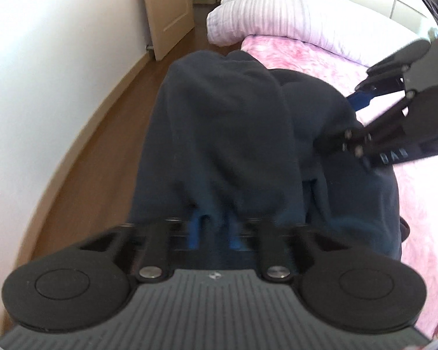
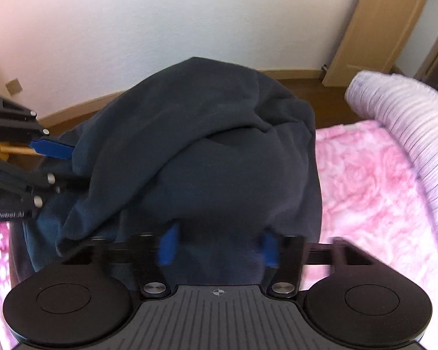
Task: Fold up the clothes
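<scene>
A dark navy garment (image 1: 224, 122) lies bunched on the pink bed cover (image 1: 300, 55), at the bed's edge. In the left wrist view my left gripper (image 1: 214, 224) has its blue fingers close together under the near edge of the cloth, shut on a fold. My right gripper (image 1: 344, 119) comes in from the right onto the garment's far side. In the right wrist view the garment (image 2: 207, 157) drapes over my right gripper (image 2: 219, 242). Its blue fingers stand well apart with cloth between them and the tips hidden. The left gripper (image 2: 70, 166) enters the cloth from the left.
A pale striped duvet (image 1: 277, 14) is rolled up at the head of the bed, also in the right wrist view (image 2: 408, 110). Wooden floor (image 1: 102, 122) runs between the bed and a white wall. A light wooden door (image 1: 166, 8) stands open beyond.
</scene>
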The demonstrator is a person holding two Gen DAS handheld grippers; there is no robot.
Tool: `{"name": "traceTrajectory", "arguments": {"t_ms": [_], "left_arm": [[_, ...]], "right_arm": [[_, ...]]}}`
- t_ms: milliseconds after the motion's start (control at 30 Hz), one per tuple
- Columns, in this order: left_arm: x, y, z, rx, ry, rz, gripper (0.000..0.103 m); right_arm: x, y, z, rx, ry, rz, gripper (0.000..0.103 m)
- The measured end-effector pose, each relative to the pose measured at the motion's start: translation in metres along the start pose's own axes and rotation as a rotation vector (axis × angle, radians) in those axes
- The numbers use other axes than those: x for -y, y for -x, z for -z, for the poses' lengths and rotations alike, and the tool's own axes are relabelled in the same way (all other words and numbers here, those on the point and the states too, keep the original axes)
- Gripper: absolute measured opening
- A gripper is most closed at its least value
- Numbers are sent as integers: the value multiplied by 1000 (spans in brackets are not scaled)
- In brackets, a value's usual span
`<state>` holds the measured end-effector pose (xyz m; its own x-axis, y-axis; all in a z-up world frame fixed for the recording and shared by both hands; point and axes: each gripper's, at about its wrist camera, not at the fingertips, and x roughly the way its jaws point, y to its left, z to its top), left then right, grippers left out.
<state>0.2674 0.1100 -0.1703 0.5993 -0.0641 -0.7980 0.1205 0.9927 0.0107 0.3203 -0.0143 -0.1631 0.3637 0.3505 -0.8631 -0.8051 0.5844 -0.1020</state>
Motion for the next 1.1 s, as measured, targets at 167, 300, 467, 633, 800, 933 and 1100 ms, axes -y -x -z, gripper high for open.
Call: {"name": "traceTrajectory", "arguments": {"t_ms": [167,300,467,633,800,933,1100], "left_arm": [[17,42,-2,82,-20,0,4],[59,77,-7,130,-108,43,4],[146,115,-4,157,-174,145,4],[268,145,8,144,-222,277,4],[411,146,34,74,-300,423,4],[502,146,51,10,-340,549,4],[555,168,57,-37,-411,657,4]], "right_arm": [[10,36,9,49,-19,29,14],[32,90,40,96,-64,85,13],[61,166,126,94,-145,158,12],[93,238,245,31,-283,236,12],[124,293,380,-56,-447,321,12],[134,342,468,-103,-555,384,12],[143,416,550,-118,-667,379,12]]}}
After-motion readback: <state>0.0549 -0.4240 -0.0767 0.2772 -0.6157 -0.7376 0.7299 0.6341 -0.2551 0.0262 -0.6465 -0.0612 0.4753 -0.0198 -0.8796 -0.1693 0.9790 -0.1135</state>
